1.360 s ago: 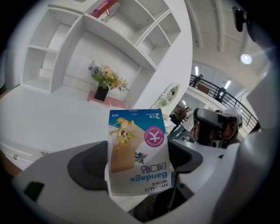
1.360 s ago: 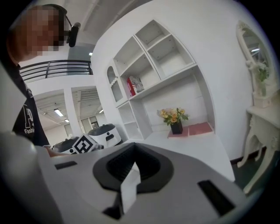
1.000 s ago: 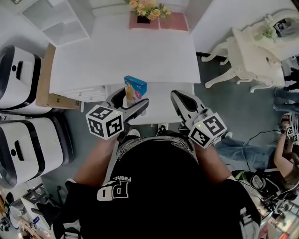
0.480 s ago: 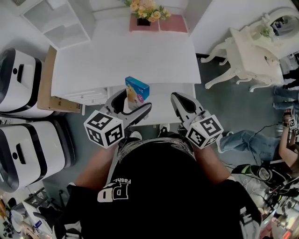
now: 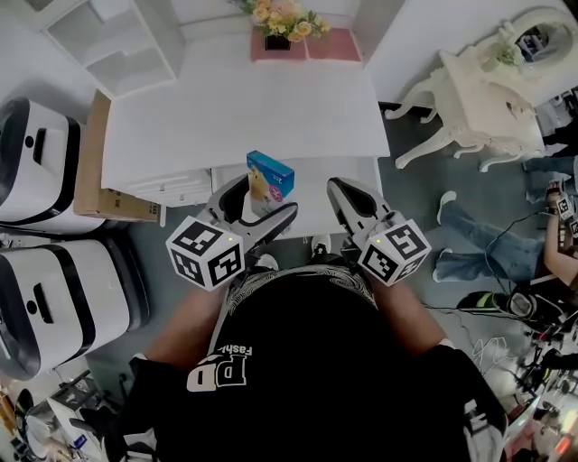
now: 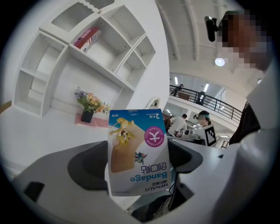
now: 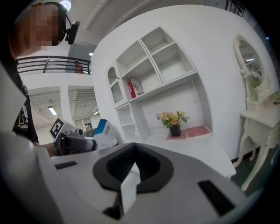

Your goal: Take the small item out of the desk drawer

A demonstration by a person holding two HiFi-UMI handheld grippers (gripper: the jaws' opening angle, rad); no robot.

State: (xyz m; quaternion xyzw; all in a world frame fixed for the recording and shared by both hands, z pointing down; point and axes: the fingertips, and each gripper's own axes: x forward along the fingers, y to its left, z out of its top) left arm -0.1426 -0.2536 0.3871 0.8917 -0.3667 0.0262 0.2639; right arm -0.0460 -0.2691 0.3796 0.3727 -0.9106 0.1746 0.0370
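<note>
- Bandage box (image 5: 270, 171) (image 6: 138, 148) (image 7: 105, 129) is clamped by its lower end between the jaws of the left tongs (image 5: 262, 194) (image 6: 135, 158). The jaws are kept apart only by the box's thickness.
- The box is held upright in the air, clear of every surface, and its print is seen upside down in the left gripper view.
- The right tongs (image 5: 341, 191) (image 7: 131, 171) are seen with their jaws brought together. They are held just to the right of the left tongs, without touching them or the box.
- A pulled-out drawer (image 5: 312, 206) is seen beneath both tongs, standing out from the near edge of the white bench (image 5: 244, 108).
- A pot of flowers (image 5: 280, 18) (image 6: 89, 105) (image 7: 174, 122) is set on the bench's far edge, well beyond the tips of both tongs.
- A white shelf unit (image 5: 117, 41) (image 6: 87, 57) (image 7: 153, 61) is seen ahead of the left tongs and to their left.
- A cardboard box (image 5: 90, 171) is placed against the bench's side, to the left of the left tongs.
</note>
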